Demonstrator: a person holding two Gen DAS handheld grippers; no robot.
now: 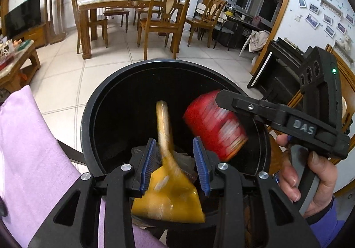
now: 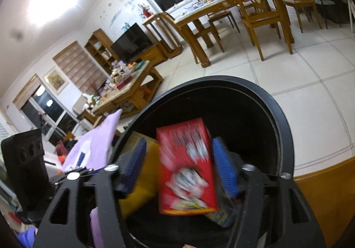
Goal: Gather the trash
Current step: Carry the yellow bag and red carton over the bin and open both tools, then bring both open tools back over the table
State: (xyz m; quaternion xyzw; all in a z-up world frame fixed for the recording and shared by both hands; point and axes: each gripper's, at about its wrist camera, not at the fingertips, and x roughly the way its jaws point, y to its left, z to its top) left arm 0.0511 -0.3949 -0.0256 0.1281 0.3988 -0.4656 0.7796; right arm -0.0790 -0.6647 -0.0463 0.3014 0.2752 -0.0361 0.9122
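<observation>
Dropping looks like the step in hand: both grippers sit over the black round trash bin (image 1: 88,115) w/ their items smeared by motion blur.

Left side first. A lilac cloth (image 1: 33,148) lies just beside the bin's left rim. The left gripper (image 1: 176,163) has its blue pads spread, released, nothing pinched. The yellow packet (image 1: 170,199) w/ a long tan neck sits between the pads but apart from both; it seems to be falling into the bin mouth.

Right of that, the red box (image 2: 186,170) is over the bin opening too. In the right wrist view the right gripper (image 2: 179,168) shows its pads parted, a gap on each side of the box, so it's let go as well. The person's right hand (image 1: 310,177) wraps the handle.

Risks, as a guess:
- Packet is near the bin's near rim; it could catch the lip & slide out onto the floor or the cloth.
- Box is tilted; it may clip the packet or wedge crosswise.
- Grippers are close together over one opening; a bump is possible on the way out.

Hard to tell: printing on both items is blurred, unreadable. Bin's bottom is dark; some crumpled stuff shows below the left pads, can't ID it. Bin's near rim is hidden by gripper frames.
</observation>
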